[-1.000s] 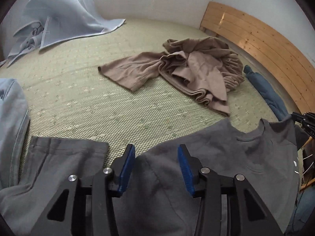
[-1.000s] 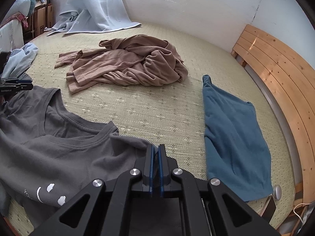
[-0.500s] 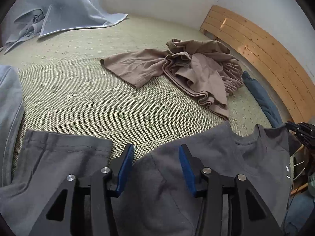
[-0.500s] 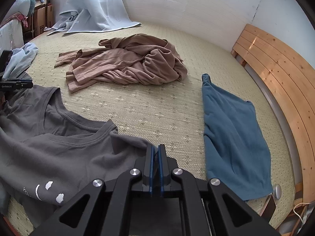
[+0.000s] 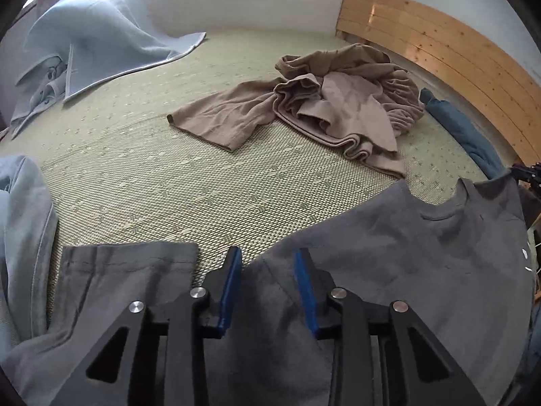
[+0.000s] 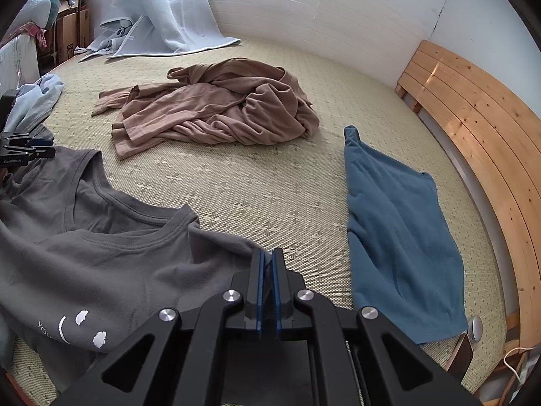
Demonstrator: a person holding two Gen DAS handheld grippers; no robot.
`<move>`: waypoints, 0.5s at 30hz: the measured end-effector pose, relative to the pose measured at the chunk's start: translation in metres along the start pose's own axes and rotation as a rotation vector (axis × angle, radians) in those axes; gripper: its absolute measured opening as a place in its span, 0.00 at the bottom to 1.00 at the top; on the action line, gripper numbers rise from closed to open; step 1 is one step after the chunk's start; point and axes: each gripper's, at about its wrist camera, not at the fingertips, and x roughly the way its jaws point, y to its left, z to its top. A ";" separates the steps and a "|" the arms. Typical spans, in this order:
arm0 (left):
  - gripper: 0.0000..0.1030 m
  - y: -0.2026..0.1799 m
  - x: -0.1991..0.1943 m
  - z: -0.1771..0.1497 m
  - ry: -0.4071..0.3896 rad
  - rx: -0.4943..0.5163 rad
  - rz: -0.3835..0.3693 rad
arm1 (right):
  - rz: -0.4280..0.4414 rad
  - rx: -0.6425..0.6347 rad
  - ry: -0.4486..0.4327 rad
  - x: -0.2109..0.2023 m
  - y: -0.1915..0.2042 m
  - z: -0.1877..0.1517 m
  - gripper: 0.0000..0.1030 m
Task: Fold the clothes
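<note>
A dark grey T-shirt [image 5: 422,253] lies spread on the woven mat, collar toward the far side; in the right wrist view [image 6: 101,243] it shows white print near its lower edge. My left gripper [image 5: 267,264] is open, its blue pads either side of the shirt's shoulder edge near the sleeve [image 5: 128,264]. My right gripper [image 6: 267,264] is shut on the grey shirt's other shoulder or sleeve, low over the mat. The left gripper's tip also shows in the right wrist view [image 6: 30,145] at the far left.
A crumpled tan garment [image 6: 216,108] lies mid-mat, a blue garment [image 6: 399,223] to the right by the wooden headboard [image 6: 480,142]. A pale blue blanket [image 5: 101,40] leans on the back wall. Light blue clothing [image 5: 23,223] lies at the left. A cable [image 6: 514,362] lies off the mat's corner.
The left gripper has shifted slightly, with the view swinging a little; its jaws stay open. The right gripper stays shut on the shirt and has barely moved.
</note>
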 end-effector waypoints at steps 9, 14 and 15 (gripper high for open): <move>0.23 -0.016 0.003 0.000 0.007 0.094 0.048 | -0.004 -0.002 0.003 -0.001 -0.002 -0.001 0.03; 0.10 -0.024 0.003 -0.002 0.005 0.136 0.061 | -0.003 -0.005 0.001 -0.002 -0.001 0.000 0.03; 0.09 -0.026 0.003 -0.002 0.005 0.145 0.067 | -0.004 -0.005 0.001 -0.002 -0.001 0.000 0.03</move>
